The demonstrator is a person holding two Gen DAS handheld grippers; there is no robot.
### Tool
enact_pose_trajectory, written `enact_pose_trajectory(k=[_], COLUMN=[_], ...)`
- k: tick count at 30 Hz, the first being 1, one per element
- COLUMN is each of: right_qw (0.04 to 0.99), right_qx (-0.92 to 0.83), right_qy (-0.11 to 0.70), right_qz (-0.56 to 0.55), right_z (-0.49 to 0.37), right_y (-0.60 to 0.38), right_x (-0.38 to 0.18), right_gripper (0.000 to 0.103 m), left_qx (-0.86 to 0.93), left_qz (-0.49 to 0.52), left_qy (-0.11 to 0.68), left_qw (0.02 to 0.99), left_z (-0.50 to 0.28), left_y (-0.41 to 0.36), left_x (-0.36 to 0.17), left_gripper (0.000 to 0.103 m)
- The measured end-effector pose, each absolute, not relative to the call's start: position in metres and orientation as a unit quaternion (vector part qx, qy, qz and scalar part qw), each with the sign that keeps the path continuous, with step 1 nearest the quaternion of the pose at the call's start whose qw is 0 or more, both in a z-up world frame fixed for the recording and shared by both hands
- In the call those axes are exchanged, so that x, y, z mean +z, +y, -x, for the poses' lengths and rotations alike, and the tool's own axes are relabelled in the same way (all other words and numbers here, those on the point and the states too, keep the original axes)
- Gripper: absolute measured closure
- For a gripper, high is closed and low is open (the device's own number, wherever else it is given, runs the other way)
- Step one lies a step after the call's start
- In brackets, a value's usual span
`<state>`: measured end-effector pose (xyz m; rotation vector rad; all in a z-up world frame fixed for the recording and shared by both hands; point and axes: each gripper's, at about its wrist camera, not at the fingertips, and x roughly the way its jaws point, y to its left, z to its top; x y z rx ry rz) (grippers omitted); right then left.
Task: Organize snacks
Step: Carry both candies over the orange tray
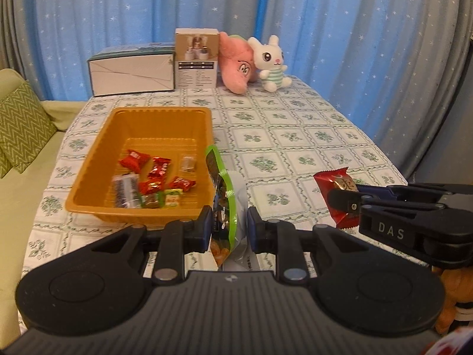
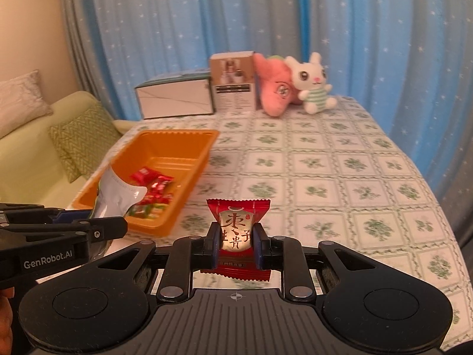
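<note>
nearest to us, the left gripper (image 1: pixel 230 224) is clamped on a green-edged snack pouch (image 1: pixel 225 189), which stands up between its blue pads, its top rising above them. we see this pouch held just beside the near right corner of the orange tray (image 1: pixel 88 183), above the tablecloth (image 1: pixel 295 136) and not inside the tray. the right gripper (image 2: pixel 236 244) pinches a single red wrapped candy (image 2: pixel 238 227) with gold characters, upright between its pads; it hangs to the right of the tray, a little apart from its near corner.

we take the tray as our mark. inside it we count about five red wrapped candies (image 1: pixel 134 159), two small green-edged packets (image 1: pixel 173 198), one dark packet with a clear wrapper (image 1: pixel 125 190) and one small brownish packet (image 1: pixel 188 164); the pieces overlap, so the count of the red ones is not sure. all lie toward the tray's near half.

beyond the tray, at the far edge of the table, we count two boxes: a long white box (image 1: pixel 131 72) behind the tray and a taller brown box (image 1: pixel 196 57) just to its right, touching it. right of those sit two plush toys, one pink (image 1: pixel 236 65) and one white rabbit (image 1: pixel 270 62), leaning together. to the tray's left stands a pale green sofa (image 1: pixel 17 195) with a zigzag cushion (image 1: pixel 20 124). blue starred curtains (image 1: pixel 340 29) hang behind everything.
</note>
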<state>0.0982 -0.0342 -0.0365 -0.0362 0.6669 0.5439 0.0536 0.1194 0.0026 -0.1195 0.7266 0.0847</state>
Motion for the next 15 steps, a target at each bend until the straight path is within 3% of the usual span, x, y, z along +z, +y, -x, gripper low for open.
enact_pose_trajectory(k=[15], right_qw=[0.898], right_qx=[0.300], right_qy=[0.321], right_qz=[0.033], right_z=[-0.097], right_y=[0.011], right_x=[-0.036], right_gripper=[0.080], left_qx=[0.077], left_qz=[0.068], left_qy=[0.349], left_qw=[0.931], left_z=[-0.042], left_y=[0.160], left_x=[0.007], left_gripper=[0.081])
